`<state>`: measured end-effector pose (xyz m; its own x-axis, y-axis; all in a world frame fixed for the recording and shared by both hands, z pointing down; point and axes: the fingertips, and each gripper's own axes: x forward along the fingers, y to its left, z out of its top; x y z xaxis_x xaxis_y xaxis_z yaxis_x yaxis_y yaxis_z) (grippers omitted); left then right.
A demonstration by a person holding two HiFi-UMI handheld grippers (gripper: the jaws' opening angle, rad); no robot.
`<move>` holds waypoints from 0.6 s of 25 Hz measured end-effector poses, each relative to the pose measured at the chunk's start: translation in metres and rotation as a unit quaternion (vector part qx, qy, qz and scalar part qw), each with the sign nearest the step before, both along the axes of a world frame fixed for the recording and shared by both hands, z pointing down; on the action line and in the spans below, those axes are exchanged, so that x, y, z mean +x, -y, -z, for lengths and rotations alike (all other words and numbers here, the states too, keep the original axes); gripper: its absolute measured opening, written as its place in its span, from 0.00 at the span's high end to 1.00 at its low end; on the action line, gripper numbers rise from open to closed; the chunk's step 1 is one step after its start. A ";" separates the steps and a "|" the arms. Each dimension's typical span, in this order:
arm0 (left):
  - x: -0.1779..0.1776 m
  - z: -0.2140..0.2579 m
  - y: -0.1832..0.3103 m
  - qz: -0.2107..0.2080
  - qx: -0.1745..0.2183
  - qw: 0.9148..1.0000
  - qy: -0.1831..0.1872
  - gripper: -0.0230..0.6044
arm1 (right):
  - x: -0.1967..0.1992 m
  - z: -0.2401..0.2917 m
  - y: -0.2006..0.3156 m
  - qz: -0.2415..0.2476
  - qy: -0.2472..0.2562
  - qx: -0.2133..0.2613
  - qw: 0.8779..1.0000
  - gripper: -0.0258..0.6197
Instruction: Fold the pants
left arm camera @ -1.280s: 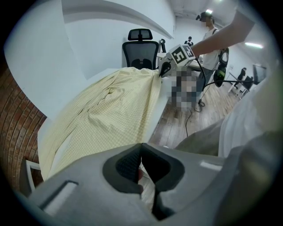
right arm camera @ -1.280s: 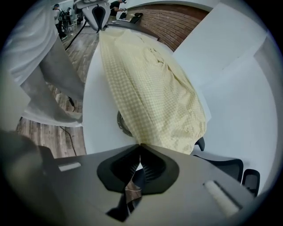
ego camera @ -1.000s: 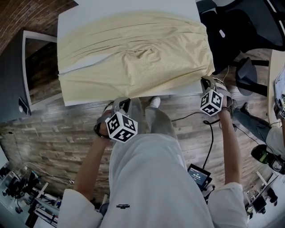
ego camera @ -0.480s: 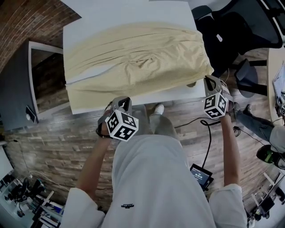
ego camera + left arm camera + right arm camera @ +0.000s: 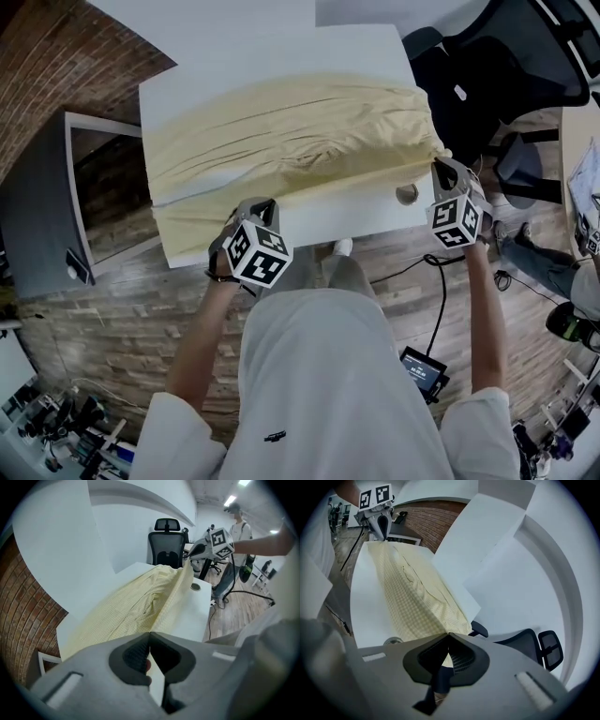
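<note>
Pants spread lengthwise on table. Clamped on near edge at both ends: left gripper and right gripper, jaws tight on cloth. Reads as start of first lengthwise fold. Next: carry near edge over to far edge, keeping both ends level and taut, then release once aligned.

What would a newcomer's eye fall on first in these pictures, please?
The pale yellow pants spread across the white table dominate. The left gripper and right gripper are each shut on the pants' near edge. A black office chair stands at the table's right end.
</note>
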<state>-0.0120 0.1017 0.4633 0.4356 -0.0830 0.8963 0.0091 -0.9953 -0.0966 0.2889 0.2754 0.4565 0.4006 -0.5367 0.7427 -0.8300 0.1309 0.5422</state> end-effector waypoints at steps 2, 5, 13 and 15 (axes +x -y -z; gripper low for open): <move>0.007 0.001 0.014 -0.002 -0.002 1.000 -0.002 0.95 | 0.004 0.003 0.011 -0.006 -0.004 0.004 1.000 0.95; 0.019 0.003 0.034 0.000 -0.016 1.000 -0.011 0.95 | 0.010 0.005 0.025 -0.016 -0.007 0.005 1.000 0.95; 0.044 0.009 0.097 -0.005 -0.026 0.999 -0.028 0.95 | 0.027 0.008 0.074 -0.026 -0.042 -0.005 0.999 0.95; 0.048 0.010 0.109 -0.007 -0.028 0.999 -0.029 0.95 | 0.030 0.009 0.088 -0.030 -0.046 -0.004 0.999 0.95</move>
<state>0.0357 -0.0072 0.4535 0.4876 -0.0260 0.8727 0.0200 -0.9990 -0.0409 0.3185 0.1874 0.4476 0.4980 -0.5041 0.7056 -0.7837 0.0867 0.6151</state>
